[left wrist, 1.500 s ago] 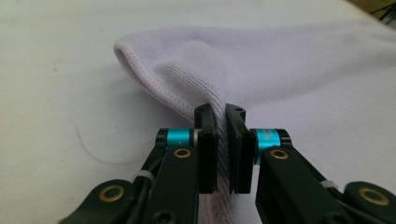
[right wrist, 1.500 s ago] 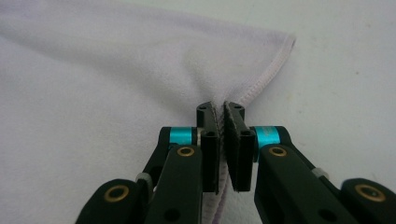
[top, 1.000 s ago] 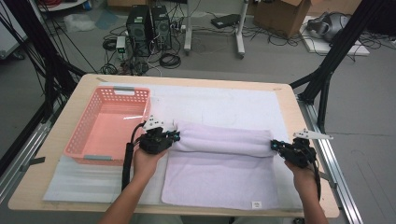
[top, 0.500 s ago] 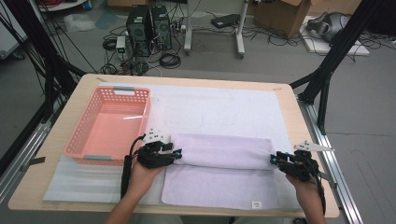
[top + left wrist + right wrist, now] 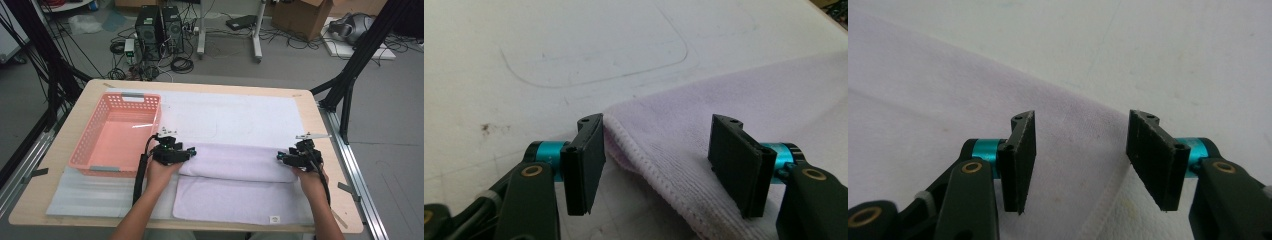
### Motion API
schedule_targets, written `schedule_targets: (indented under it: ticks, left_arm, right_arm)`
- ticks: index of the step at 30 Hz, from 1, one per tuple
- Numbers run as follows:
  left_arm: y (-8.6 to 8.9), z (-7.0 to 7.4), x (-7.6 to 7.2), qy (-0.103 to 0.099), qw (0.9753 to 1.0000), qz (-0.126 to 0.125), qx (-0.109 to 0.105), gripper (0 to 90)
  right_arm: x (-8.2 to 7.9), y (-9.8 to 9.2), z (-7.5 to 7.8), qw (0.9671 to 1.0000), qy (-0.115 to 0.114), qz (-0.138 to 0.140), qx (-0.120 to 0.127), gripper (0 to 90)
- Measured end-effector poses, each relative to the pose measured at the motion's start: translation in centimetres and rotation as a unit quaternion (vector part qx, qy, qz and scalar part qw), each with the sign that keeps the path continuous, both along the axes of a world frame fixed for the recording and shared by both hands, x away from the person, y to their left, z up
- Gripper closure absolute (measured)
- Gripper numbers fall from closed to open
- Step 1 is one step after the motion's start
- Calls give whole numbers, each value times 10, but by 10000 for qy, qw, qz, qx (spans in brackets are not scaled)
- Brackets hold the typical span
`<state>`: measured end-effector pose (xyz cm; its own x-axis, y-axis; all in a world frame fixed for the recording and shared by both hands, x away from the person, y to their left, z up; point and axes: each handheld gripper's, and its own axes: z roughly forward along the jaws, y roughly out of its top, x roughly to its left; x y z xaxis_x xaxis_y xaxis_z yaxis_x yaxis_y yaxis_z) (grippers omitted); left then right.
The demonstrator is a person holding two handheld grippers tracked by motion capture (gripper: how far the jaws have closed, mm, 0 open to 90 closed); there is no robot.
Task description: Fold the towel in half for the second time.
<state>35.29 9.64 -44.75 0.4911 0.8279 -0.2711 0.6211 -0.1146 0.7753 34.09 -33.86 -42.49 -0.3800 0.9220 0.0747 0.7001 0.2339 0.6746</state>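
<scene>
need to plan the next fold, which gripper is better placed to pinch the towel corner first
Left, narrowly. The left gripper has its open jaws astride the lilac towel hem, the edge running between them. The right gripper is open too, but its corner lies under one jaw, less centred.

A lab: desktop computer towers [image 5: 160,27] and tangled cables [image 5: 182,64] on the grey floor at upper centre, cardboard boxes [image 5: 302,15] upper right, black rig frame struts [image 5: 42,52] beside the table [image 5: 55,150].

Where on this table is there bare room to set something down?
Free: the white mat behind the lilac towel, right of the pink basket, and the basket's inside. Crowded: the towel's ends, where the left gripper and right gripper sit.
</scene>
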Motion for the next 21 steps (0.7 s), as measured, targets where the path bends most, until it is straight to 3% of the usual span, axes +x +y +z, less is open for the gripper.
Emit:
schedule_targets:
  ticks: [2, 4, 5, 7, 8, 10, 14, 21]
  left_arm:
    - [-3, -3, 0, 11, 9999, -120, 101, 445]
    - [-6, -4, -3, -185, 9989, -208, 380, 531]
    - [-6, -4, -4, -239, 9983, -249, 460, 628]
    - [-3, -4, -3, -152, 9988, -330, 339, 786]
    - [-4, -4, -4, -185, 9987, -349, 332, 821]
    - [-3, -2, -5, -242, 9984, -386, 335, 839]
    - [2, 8, -11, -426, 9983, -384, 40, 843]
    - [12, 28, -32, -796, 9948, -532, -347, 843]
  right_arm:
    - [4, 2, -4, 10000, 72, 14, -39, 456]
    - [6, 4, -8, 9999, 140, 58, -78, 522]
    - [6, 4, -9, 9998, 146, 92, -111, 563]
    - [5, 3, -8, 9996, 125, 167, -183, 743]
    - [5, 2, -8, 9997, 170, 186, -81, 821]
    - [4, -1, -7, 9996, 122, 235, -88, 868]
    - [-5, -4, 0, 9995, -178, 244, 35, 874]
    - [-37, -8, 19, 9963, -726, 276, 378, 876]
